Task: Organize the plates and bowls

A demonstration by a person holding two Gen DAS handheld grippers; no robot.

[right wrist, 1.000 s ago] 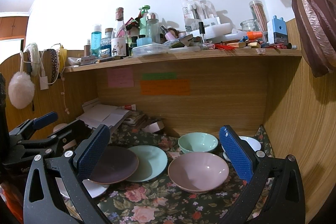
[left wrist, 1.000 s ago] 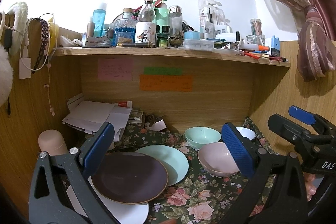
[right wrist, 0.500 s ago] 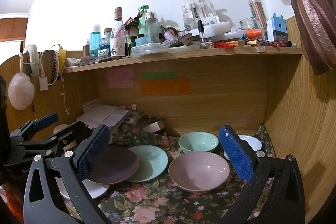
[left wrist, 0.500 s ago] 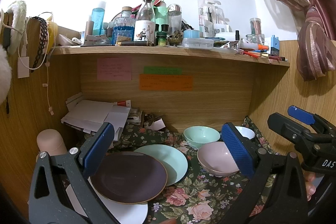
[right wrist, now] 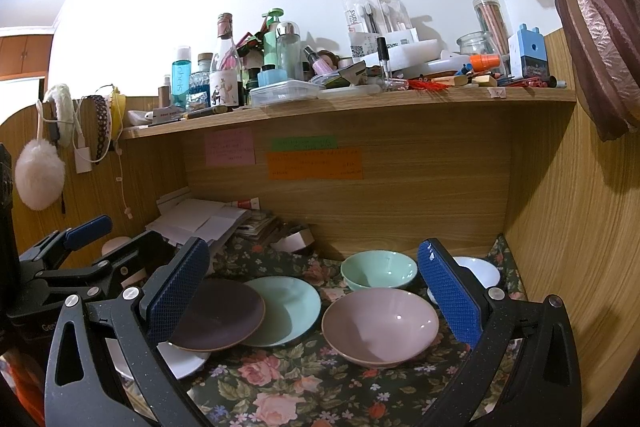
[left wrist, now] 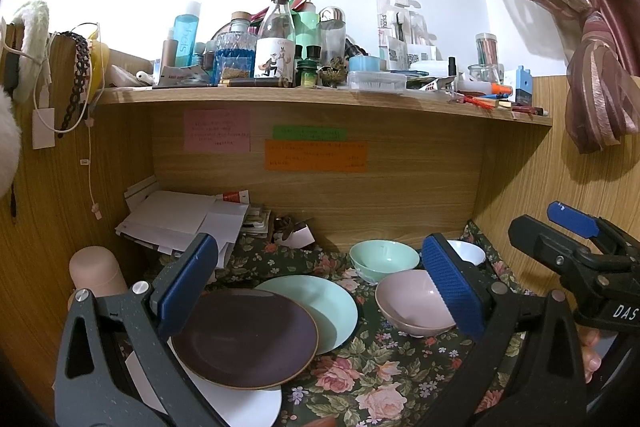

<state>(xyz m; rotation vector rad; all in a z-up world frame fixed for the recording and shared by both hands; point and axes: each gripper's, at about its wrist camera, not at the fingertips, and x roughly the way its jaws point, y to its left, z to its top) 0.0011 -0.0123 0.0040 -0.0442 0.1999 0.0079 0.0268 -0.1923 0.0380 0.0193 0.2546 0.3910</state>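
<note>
On the floral cloth lie a dark purple plate (left wrist: 244, 337), overlapping a mint plate (left wrist: 332, 303) and a white plate (left wrist: 240, 403). A pink bowl (left wrist: 408, 303), a mint bowl (left wrist: 382, 257) and a white bowl (left wrist: 466, 253) sit to the right. In the right wrist view I see the purple plate (right wrist: 220, 315), mint plate (right wrist: 288, 307), pink bowl (right wrist: 380, 323), mint bowl (right wrist: 378, 269) and white bowl (right wrist: 478, 273). My left gripper (left wrist: 320, 283) is open and empty above the plates. My right gripper (right wrist: 312, 287) is open and empty in front of the pink bowl.
A wooden shelf (left wrist: 320, 99) crowded with bottles hangs above the alcove. A stack of papers (left wrist: 180, 219) lies at the back left, with a pink cylinder (left wrist: 94, 273) beside it. Wooden walls (right wrist: 568, 227) close in both sides. The right gripper shows in the left wrist view (left wrist: 580, 251).
Both views have shifted very slightly; the grippers stay open and the dishes have not moved.
</note>
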